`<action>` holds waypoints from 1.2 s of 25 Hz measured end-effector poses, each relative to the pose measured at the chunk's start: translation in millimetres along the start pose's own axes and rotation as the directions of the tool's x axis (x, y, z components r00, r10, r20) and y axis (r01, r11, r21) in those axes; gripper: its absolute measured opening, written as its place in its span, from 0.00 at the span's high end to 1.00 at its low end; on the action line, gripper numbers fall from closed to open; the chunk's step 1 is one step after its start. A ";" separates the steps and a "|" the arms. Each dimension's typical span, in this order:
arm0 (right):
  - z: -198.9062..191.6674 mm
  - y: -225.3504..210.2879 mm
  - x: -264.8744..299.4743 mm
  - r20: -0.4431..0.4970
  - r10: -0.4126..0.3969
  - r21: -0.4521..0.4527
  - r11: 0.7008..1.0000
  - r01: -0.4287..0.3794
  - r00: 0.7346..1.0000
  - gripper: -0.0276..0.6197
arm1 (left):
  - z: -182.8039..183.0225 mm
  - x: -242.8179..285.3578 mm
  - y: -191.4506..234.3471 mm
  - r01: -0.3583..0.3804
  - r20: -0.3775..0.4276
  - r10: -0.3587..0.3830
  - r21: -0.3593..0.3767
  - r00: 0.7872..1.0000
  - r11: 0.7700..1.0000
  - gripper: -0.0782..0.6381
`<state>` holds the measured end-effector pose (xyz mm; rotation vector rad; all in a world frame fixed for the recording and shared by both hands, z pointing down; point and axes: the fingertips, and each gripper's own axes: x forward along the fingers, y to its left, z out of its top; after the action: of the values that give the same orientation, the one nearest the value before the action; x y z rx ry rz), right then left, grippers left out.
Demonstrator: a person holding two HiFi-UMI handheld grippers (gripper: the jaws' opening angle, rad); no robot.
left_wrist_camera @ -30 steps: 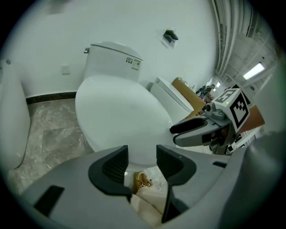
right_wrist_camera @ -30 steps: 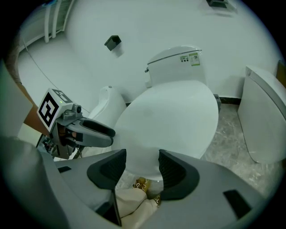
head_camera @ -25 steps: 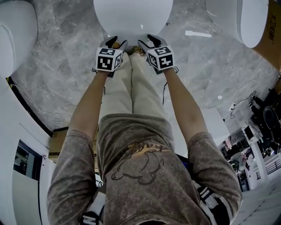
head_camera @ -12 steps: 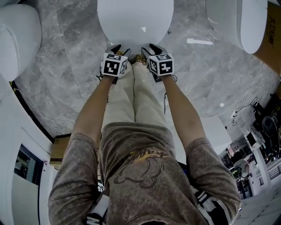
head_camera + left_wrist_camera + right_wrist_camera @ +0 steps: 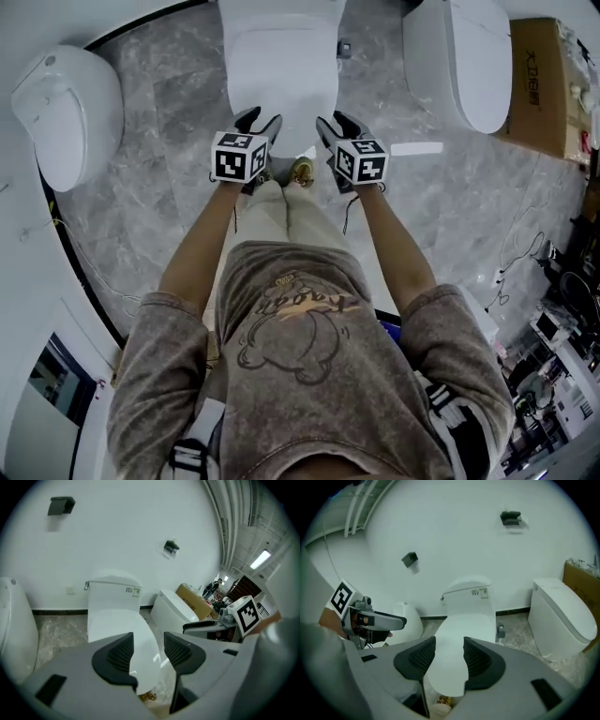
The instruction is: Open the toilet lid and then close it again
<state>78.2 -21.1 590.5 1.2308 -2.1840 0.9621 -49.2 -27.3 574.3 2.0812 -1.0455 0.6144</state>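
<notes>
The white toilet [image 5: 281, 75] stands in front of me with its lid [image 5: 117, 630] lying flat and closed; the tank [image 5: 468, 597] is behind it against the wall. My left gripper [image 5: 260, 119] hangs in the air over the lid's front end, open, with nothing between its pads [image 5: 121, 653]. My right gripper [image 5: 336, 122] is beside it at the same height, open and empty too; its jaws have just been closing a little. Neither gripper touches the lid. In both gripper views the lid shows through the gap between the jaws, well below them.
A second white toilet [image 5: 469, 61] stands to the right with a cardboard box [image 5: 544, 84] beyond it. Another white fixture [image 5: 66, 112] is at the left. My shoes [image 5: 300, 172] are on the grey marble floor [image 5: 169, 122] at the bowl's front. Cables [image 5: 525, 234] trail at right.
Both grippers have risen from the lid's front edge into the air. The head view has pulled back, so the whole toilet and tank show.
</notes>
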 end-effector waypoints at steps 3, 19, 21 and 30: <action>51.2 22.7 -44.9 0.075 0.024 -0.024 0.999 -0.022 0.997 0.64 | 51.1 -47.2 -27.0 0.031 0.063 -0.035 0.054 0.997 0.998 0.61; 162.9 109.8 -202.2 0.412 0.130 -0.229 0.973 -0.035 0.902 0.77 | 145.0 -200.6 -100.3 0.066 0.376 -0.115 0.141 0.919 0.988 0.65; 163.1 109.1 -207.4 0.434 0.126 -0.262 0.965 -0.009 0.892 0.82 | 145.4 -202.2 -100.7 0.040 0.407 -0.099 0.152 0.908 0.988 0.76; 156.9 102.7 -208.8 0.489 0.142 -0.272 0.962 -0.004 0.860 0.91 | 145.6 -210.5 -98.8 0.005 0.499 -0.116 0.219 0.859 0.976 0.88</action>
<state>86.2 11.9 311.9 1.3904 -2.6697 0.3672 -71.6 3.1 302.6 2.5339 -1.2362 0.1342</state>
